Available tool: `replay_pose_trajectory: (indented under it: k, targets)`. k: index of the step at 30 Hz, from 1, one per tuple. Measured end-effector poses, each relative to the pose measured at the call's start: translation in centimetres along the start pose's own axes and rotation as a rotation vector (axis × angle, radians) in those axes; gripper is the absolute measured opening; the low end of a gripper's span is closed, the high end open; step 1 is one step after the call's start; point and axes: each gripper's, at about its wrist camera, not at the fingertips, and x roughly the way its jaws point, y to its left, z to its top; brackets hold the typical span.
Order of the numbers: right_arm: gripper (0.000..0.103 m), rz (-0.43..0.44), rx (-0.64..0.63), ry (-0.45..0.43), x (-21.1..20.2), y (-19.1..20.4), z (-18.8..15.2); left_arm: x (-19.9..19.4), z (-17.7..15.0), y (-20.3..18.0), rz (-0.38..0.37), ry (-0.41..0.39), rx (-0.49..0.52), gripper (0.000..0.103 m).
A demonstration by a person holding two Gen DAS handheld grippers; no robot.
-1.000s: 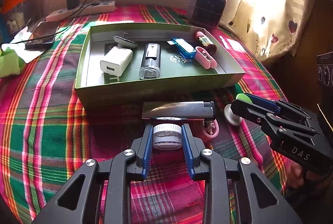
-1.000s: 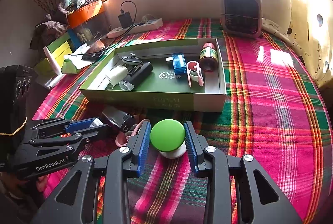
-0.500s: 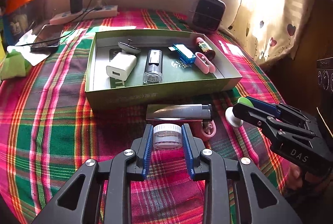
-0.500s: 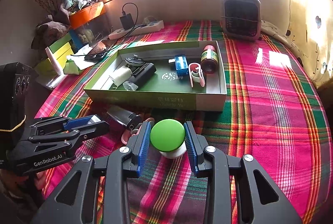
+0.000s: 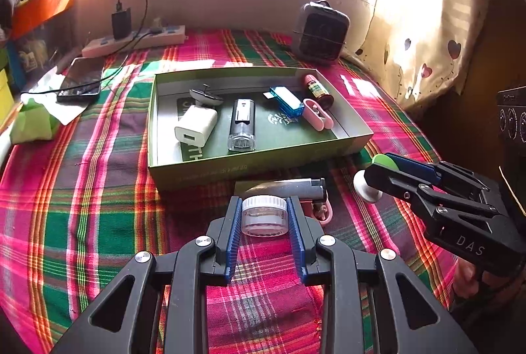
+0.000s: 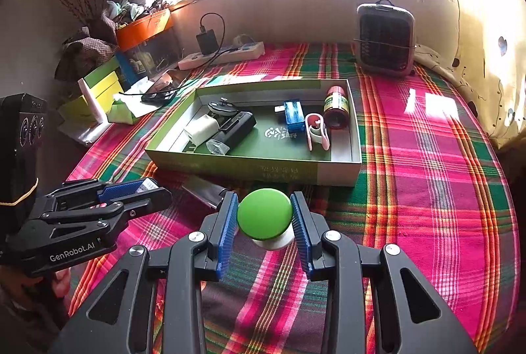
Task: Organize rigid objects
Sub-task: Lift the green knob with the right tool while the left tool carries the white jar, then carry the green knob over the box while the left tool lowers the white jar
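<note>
My left gripper (image 5: 264, 216) is shut on a small clear jar with a white lid (image 5: 264, 215), held above the plaid cloth in front of the green box (image 5: 250, 165). My right gripper (image 6: 264, 217) is shut on a green-topped white mushroom-shaped object (image 6: 265, 213), also lifted; it shows in the left wrist view (image 5: 373, 176). The box (image 6: 256, 168) holds a white charger (image 5: 196, 128), a black device (image 5: 242, 124), a blue item (image 5: 286, 102), a pink case (image 5: 317, 114) and a small bottle (image 5: 317, 90). A dark flat lighter-like object (image 5: 279, 187) and a pink clip (image 5: 323, 212) lie on the cloth.
A small heater (image 6: 384, 40) stands behind the box at the right. A power strip (image 5: 134, 40), a phone (image 5: 80, 81) and green paper (image 5: 31, 124) lie at the back left. A black speaker (image 6: 19, 137) stands at the left edge.
Both grippers have risen and pulled back a little with their objects still held; the box and lighter look farther away and lower in view.
</note>
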Motion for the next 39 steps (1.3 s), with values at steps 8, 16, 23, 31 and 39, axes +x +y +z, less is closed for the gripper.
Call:
replay_pose_trajectory:
  k: [8, 16, 23, 31, 39]
  targets:
    - [0.035, -0.002, -0.011, -0.025, -0.2, 0.3, 1.7, -0.7, 1.8, 0.2, -0.003, -0.033, 0.014, 0.026]
    - [0.035, 0.005, -0.015, -0.023, 0.8, 0.2, 3.1, -0.4, 3.6, 1.1, -0.001, -0.051, 0.001, 0.026]
    - [0.035, 0.007, -0.02, -0.024, 1.8, 0.1, 4.6, 0.3, 4.7, 1.9, -0.002, -0.054, -0.013, 0.026]
    - [0.035, 0.005, -0.029, -0.023, 3.4, -0.2, 6.6, 1.5, 5.7, 2.4, -0.004, -0.045, -0.017, 0.026]
    - [0.035, 0.02, -0.017, -0.005, 5.3, -0.8, 7.0, 2.9, 7.4, 2.9, -0.017, -0.039, -0.016, 0.026]
